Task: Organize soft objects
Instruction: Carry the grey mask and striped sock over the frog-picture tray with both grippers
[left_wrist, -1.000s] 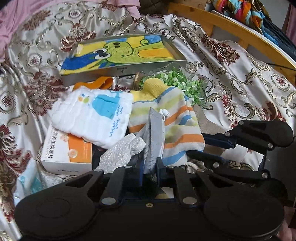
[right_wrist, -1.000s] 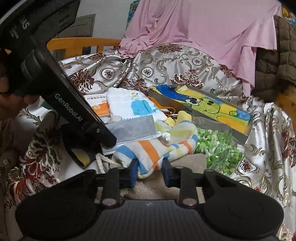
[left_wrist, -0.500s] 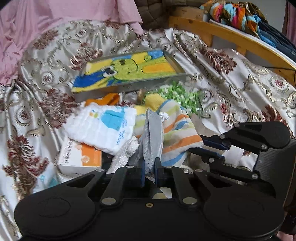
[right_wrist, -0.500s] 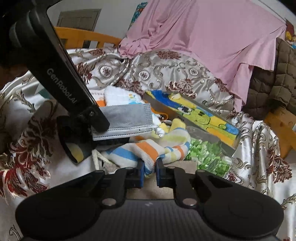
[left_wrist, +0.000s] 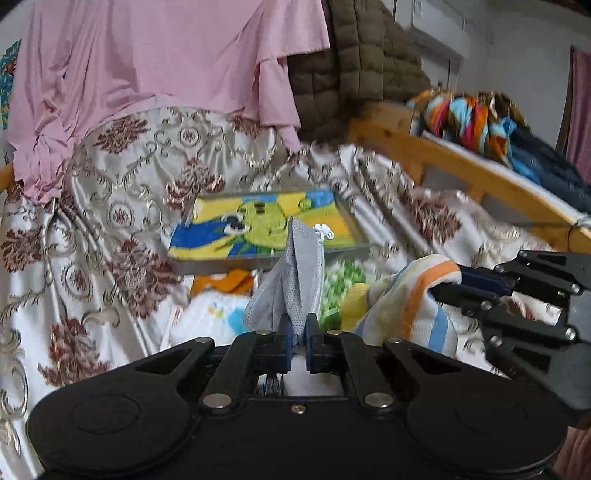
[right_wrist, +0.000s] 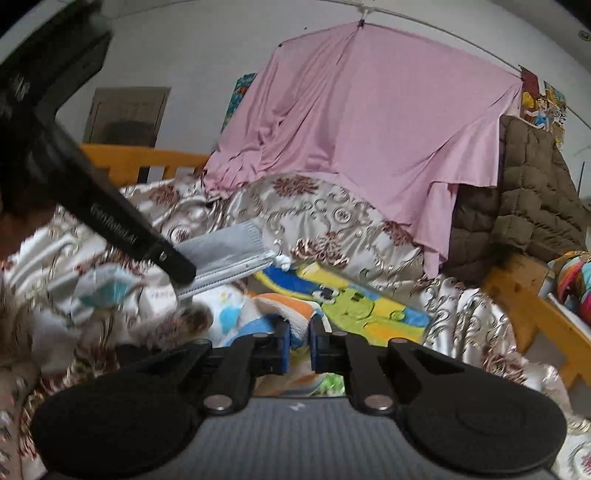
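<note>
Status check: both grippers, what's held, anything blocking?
Left gripper shut on grey pleated face mask. Right gripper shut on striped terry sock. Nothing visibly blocking.

Both tools are matte black plastic: the left tool and right tool carry blue-padded fingers on linkage arms pinned with silver screws, above rounded black housings. White "GenRobot.AI" lettering marks the left tool's side in the right view.

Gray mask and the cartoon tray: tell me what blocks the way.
Nothing visible does. The left gripper holds the mask up in the air, and the tray lies open just beyond it on the bedspread.
</note>
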